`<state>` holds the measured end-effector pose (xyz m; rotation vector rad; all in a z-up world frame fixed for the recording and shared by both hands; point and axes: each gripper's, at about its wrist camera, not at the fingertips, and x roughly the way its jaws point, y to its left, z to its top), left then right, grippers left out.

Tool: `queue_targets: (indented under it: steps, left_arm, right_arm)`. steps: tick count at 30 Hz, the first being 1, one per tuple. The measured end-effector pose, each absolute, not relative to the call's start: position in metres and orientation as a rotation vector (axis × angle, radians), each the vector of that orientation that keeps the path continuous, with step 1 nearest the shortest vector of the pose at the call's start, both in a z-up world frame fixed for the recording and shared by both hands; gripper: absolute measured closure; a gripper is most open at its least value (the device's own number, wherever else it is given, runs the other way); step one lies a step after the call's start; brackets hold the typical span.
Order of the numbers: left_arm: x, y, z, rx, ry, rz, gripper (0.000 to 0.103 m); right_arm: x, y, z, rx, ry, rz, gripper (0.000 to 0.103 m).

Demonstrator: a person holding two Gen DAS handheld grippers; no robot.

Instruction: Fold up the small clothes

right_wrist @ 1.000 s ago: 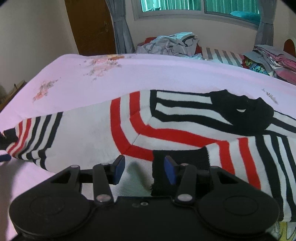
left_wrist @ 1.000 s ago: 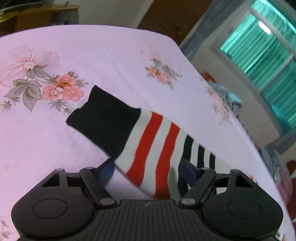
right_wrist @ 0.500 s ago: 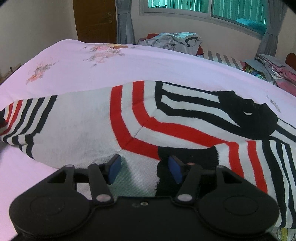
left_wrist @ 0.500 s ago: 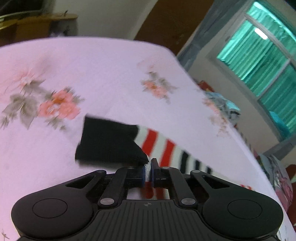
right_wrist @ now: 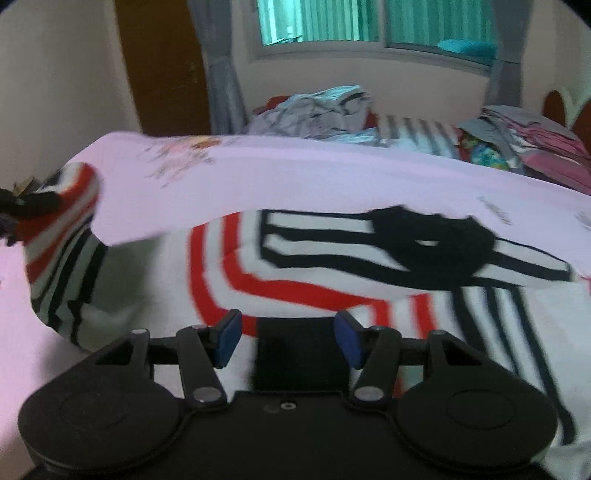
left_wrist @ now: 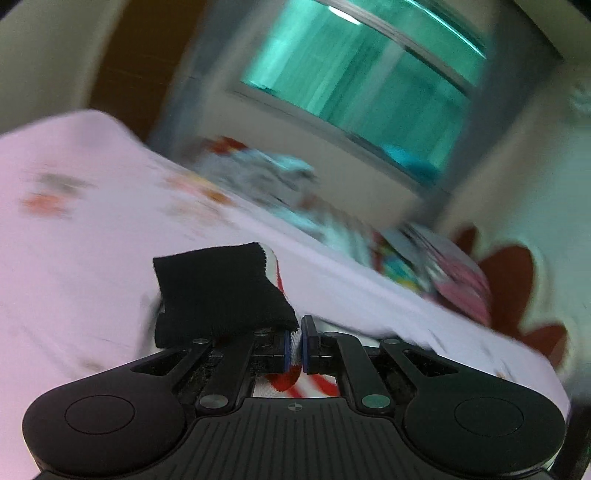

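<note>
Both wrist views look low across the bed (left_wrist: 74, 266) toward the window (right_wrist: 369, 22).

We see lots of bare pink bed sheet (right_wrist: 332, 173) past the striped sweater (right_wrist: 295, 266), so a hand could pass there. At the far edge, piles of clothes (right_wrist: 317, 110) block the way. On our left the lifted sleeve (right_wrist: 62, 221) hangs in the path.

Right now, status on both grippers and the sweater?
Left gripper shut on sleeve cuff, lifted. Right gripper open over striped sweater. Nothing in the way.
</note>
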<state>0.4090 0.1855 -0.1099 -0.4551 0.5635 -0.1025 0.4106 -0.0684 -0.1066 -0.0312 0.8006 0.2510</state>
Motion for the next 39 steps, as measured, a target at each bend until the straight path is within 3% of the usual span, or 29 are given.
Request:
queue_targets:
  steps: [7, 12, 13, 15, 17, 23, 28, 31, 34, 36, 39]
  left_arm:
    - [0.428, 0.076, -0.142, -0.319, 0.768, -0.332, 0.097]
    - [0.422, 0.063, -0.147, -0.253, 0.817, -0.336, 0.095]
    - [0.418, 0.065, -0.144, -0.253, 0.812, -0.336, 0.089]
    - [0.409, 0.075, -0.138, -0.252, 0.795, -0.319, 0.051]
    - [0.398, 0.092, -0.131, -0.242, 0.758, -0.266, 0.042]
    - [0.364, 0.148, -0.129, -0.236, 0.720, -0.107, 0.042]
    - [0.347, 0.172, -0.148, -0.187, 0.748, -0.008, 0.042]
    - [0.348, 0.167, -0.164, -0.129, 0.756, 0.005, 0.042]
    - [0.357, 0.160, -0.171, -0.128, 0.749, -0.014, 0.042]
    - [0.367, 0.152, -0.173, -0.116, 0.736, -0.014, 0.042]
    - [0.376, 0.145, -0.175, -0.108, 0.726, -0.013, 0.042]
  right_arm:
    - [0.399, -0.136, -0.110, 0.035, 0.838, 0.141, 0.048]
    - [0.392, -0.154, -0.113, 0.072, 0.851, 0.137, 0.045]
    - [0.392, -0.154, -0.114, 0.076, 0.851, 0.141, 0.044]
    - [0.393, -0.150, -0.113, 0.091, 0.852, 0.166, 0.041]
    - [0.393, -0.140, -0.112, 0.081, 0.844, 0.197, 0.041]
    - [0.397, -0.096, -0.111, 0.036, 0.842, 0.309, 0.034]
    - [0.405, -0.055, -0.124, -0.068, 0.846, 0.334, 0.034]
    - [0.414, -0.039, -0.133, -0.137, 0.852, 0.313, 0.039]
    - [0.419, -0.033, -0.137, -0.159, 0.865, 0.309, 0.052]
    - [0.421, -0.034, -0.139, -0.157, 0.881, 0.315, 0.076]
    - [0.420, -0.044, -0.130, -0.118, 0.852, 0.310, 0.096]
